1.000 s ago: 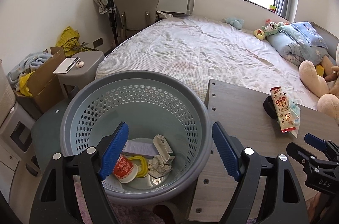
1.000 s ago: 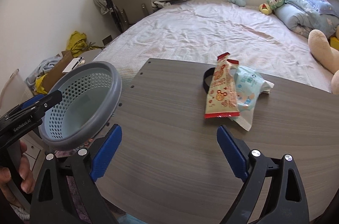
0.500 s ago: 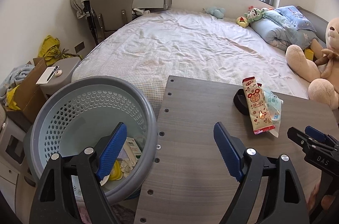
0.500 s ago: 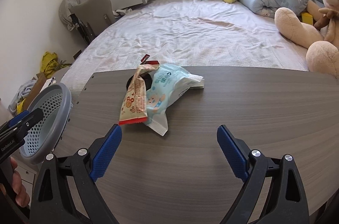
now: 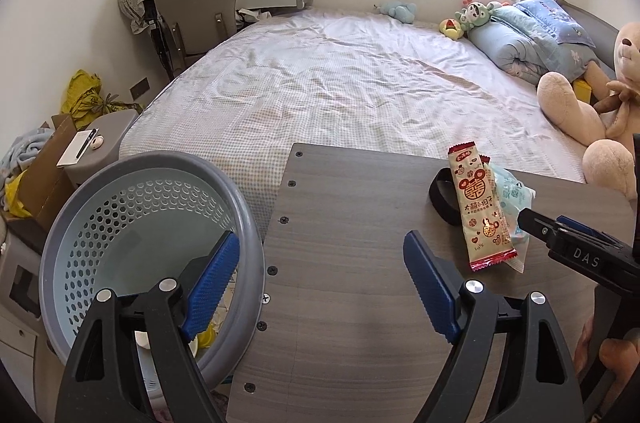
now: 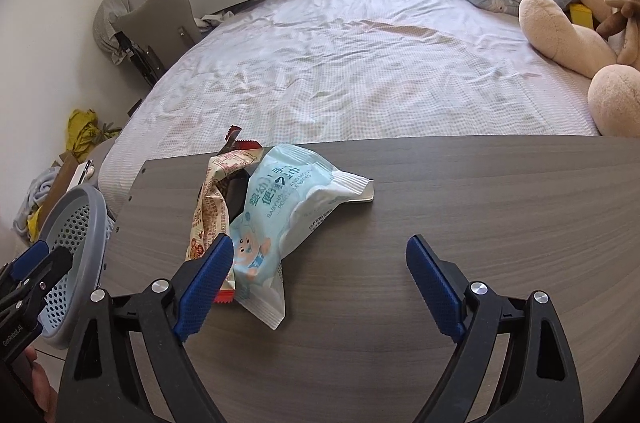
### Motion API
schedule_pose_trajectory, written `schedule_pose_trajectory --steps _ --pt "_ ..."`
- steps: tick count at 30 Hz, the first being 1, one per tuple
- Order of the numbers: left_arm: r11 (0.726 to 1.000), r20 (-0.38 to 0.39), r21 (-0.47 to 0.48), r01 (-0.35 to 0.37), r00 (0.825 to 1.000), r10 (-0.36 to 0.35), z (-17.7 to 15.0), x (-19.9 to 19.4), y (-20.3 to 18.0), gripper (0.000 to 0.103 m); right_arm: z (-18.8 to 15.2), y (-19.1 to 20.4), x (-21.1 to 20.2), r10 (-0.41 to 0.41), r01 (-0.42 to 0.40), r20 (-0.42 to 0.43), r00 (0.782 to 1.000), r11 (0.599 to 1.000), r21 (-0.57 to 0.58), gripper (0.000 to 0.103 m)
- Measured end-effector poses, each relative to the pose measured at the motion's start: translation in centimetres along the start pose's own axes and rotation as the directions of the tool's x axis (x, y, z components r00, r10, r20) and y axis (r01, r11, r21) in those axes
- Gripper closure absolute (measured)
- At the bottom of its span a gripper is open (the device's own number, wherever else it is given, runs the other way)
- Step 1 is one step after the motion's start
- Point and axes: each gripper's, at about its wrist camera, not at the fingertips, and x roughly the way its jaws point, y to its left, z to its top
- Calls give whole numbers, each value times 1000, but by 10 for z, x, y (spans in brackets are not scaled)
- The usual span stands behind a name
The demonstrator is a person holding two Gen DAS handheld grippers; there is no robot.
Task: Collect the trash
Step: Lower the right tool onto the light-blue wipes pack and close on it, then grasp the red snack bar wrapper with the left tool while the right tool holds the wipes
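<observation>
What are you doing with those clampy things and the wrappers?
A person is tidying up trash with a hand-held gripper in each hand. The right hand-held gripper is open, its jaws just closing a little, beside the blue wipes packet and the snack wrapper on the wooden table; neither is gripped yet. The left hand-held gripper is open and empty, over the table's edge by the grey basket, which already has trash inside.

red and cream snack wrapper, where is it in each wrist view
Left wrist: the red and cream snack wrapper lies right of centre on the table, lengthwise, beside the pale blue wipes pack.
Right wrist: the wrapper sits left of centre, partly under that pack.
Shared landmark: the grey basket.
</observation>
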Motion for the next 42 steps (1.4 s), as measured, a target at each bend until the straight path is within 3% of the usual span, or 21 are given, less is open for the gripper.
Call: schedule_pose_trajectory --steps 8,12,15,19,28,42 --pt "1000 -13 -2 0 1000 0 0 6 0 23 1 5 14 15 -15 -30 999 1000 -2 29" --pt "1000 -14 0 -1 1000 1 -1 7 0 23 1 8 16 23 -23 -31 999 1000 -8 39" --pt "1000 -14 0 1 1000 -1 -1 7 -1 23 1 9 15 39 -40 -29 999 999 -10 50" --pt "1000 -8 7 7 1000 -7 0 5 -6 23 1 10 9 54 -54 -20 998 998 -14 77" --pt "997 -14 51 54 998 -53 3 5 -29 23 -9 -5 -11 80 -80 6 997 997 18 79" --pt "983 -105 82 163 983 -154 10 30 -80 23 -26 -46 -59 88 -92 81 993 994 57 79"
